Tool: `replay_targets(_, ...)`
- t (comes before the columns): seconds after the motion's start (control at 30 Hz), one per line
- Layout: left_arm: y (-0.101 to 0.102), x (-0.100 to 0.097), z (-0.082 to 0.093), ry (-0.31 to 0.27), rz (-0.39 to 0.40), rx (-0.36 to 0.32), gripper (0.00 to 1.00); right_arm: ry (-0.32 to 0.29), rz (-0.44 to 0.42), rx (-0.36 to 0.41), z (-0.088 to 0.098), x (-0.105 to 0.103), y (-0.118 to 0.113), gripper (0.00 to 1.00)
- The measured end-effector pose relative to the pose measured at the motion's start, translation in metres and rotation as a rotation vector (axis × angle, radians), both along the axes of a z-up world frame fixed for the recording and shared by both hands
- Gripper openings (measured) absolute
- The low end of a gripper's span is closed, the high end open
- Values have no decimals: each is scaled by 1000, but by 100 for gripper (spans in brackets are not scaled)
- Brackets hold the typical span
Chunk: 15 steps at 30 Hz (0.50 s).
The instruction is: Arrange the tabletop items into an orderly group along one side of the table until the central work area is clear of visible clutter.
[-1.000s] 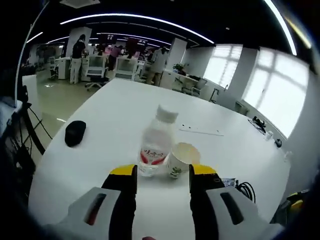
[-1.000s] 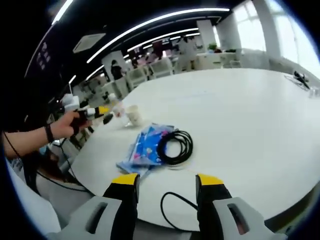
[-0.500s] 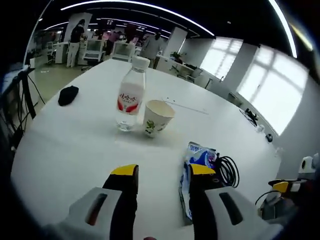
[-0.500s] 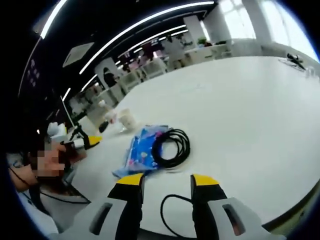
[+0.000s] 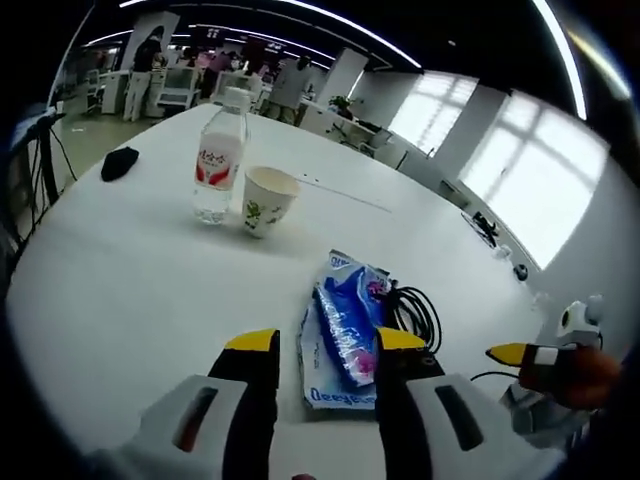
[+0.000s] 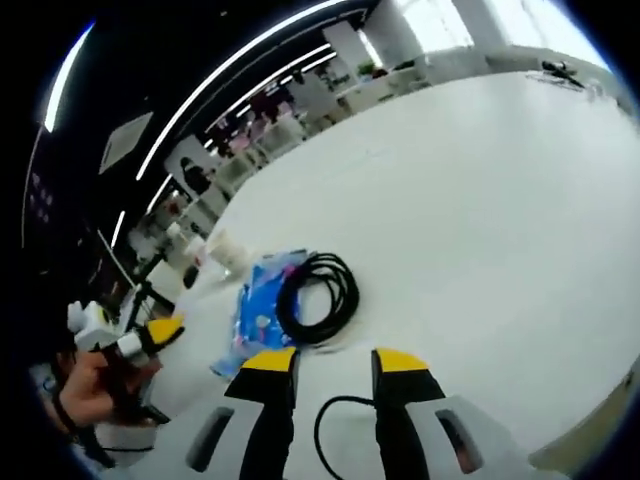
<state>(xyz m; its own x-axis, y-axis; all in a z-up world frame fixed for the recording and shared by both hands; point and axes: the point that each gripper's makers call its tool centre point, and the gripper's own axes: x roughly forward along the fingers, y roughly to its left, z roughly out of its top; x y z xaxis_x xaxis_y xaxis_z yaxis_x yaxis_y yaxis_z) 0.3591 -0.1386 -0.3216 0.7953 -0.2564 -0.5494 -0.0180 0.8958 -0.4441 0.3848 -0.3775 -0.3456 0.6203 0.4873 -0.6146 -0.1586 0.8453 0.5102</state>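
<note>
My left gripper point(image 5: 314, 345) jaws stand apart above the blue packet point(image 5: 345, 325); right gripper point(image 6: 322, 360) apart too, cable coil point(image 6: 317, 297) ahead.

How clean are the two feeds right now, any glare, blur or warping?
Left gripper view: sharp on the blue wipes pack and paper cup; the windows blow out white; fisheye curves the table edge. Right gripper view: softer, slightly smeared, tilted; the black cable coil stays readable, the white tabletop looks washed out.
</note>
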Motion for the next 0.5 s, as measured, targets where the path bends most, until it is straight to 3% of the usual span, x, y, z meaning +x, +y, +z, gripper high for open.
replay_targets(0.13, -21, -1, 5, 1, -33, 2, 33, 9, 7, 3, -3, 6, 1, 28)
replay_targets(0.5, -52, 7, -8, 27, -123, 32, 32, 38, 13, 24, -17, 17, 4, 26)
